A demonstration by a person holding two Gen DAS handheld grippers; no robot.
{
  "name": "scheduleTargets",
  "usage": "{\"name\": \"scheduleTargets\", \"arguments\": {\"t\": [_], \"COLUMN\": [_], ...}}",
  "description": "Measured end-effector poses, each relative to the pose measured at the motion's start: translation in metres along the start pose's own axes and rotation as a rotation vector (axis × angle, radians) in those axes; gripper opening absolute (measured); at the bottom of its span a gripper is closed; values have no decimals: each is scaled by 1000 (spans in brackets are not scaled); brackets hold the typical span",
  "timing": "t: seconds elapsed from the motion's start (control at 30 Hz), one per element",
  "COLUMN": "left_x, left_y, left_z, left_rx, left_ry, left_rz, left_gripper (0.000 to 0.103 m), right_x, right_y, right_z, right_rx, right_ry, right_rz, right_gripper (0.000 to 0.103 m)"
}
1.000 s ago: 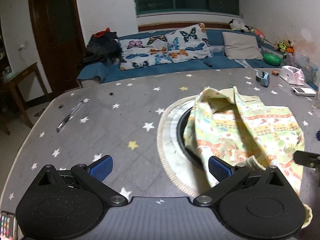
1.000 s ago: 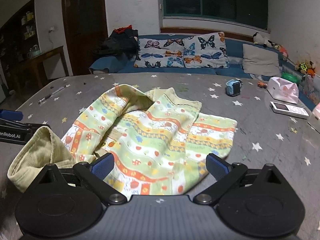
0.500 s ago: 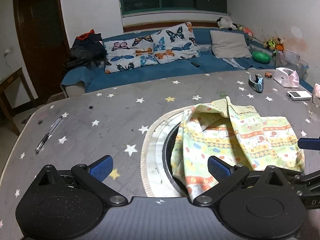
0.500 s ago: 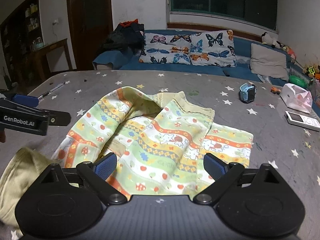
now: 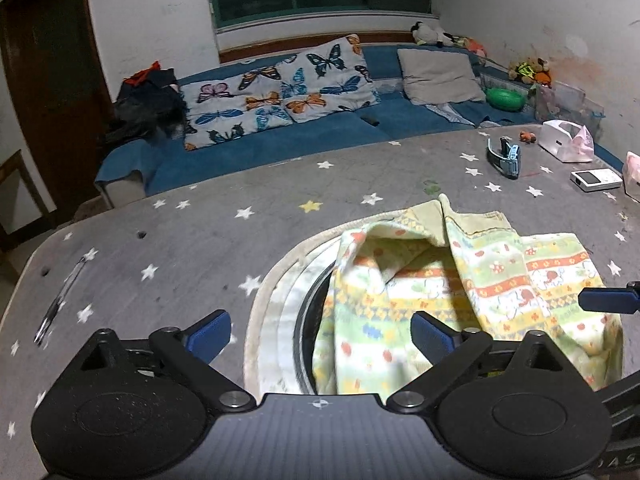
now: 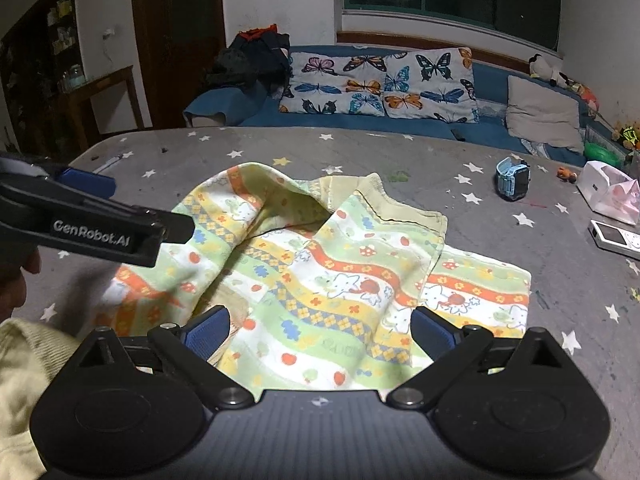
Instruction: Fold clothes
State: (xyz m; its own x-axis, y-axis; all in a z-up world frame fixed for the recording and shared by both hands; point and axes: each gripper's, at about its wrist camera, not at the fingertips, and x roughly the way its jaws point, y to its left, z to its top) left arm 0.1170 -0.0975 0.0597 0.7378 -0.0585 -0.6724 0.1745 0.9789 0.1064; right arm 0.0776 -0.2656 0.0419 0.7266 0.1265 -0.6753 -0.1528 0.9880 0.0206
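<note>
A small garment with green, yellow and orange cartoon stripes lies crumpled on the grey star-print table; it also shows in the left wrist view, partly over a round opening. My left gripper is open and empty above the garment's left edge. My right gripper is open and empty over the garment's near edge. The left gripper's arm shows at the left of the right wrist view. A yellow ribbed cuff lies at the lower left.
A round black opening with a white rim sits in the table. A pen lies far left. A blue watch, a white device and a pink-white bag lie at the right. A blue sofa stands behind.
Both grippers have moved forward and inward over the garment. The left gripper's arm now reaches further over the cloth in the right wrist view. Both stay open.
</note>
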Motion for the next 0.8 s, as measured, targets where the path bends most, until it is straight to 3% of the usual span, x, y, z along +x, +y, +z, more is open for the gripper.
{"name": "scheduleTargets", "arguments": {"t": [0.27, 0.37, 0.43, 0.47, 0.53, 0.63, 0.8], "left_x": [40, 53, 60, 62, 63, 61, 50], "left_y": [-6, -5, -3, -2, 1, 5, 15], "left_z": [24, 25, 23, 21, 17, 12, 9], "left_rx": [55, 58, 49, 39, 17, -4, -36], "left_ry": [8, 38, 56, 64, 77, 76, 58], "left_rz": [20, -9, -32, -44, -74, -79, -61], "left_gripper": [90, 71, 48, 42, 18, 6, 2], "right_x": [26, 36, 43, 46, 53, 59, 61], "right_y": [-11, -11, -11, -11, -11, -8, -10], "right_z": [14, 20, 24, 25, 27, 26, 22], "right_rx": [36, 45, 52, 56, 62, 55, 54], "right_ry": [17, 17, 23, 27, 38, 52, 61], "right_rz": [-10, -12, -7, -3, 4, 4, -20], "right_gripper": [96, 94, 92, 89, 83, 72, 50]}}
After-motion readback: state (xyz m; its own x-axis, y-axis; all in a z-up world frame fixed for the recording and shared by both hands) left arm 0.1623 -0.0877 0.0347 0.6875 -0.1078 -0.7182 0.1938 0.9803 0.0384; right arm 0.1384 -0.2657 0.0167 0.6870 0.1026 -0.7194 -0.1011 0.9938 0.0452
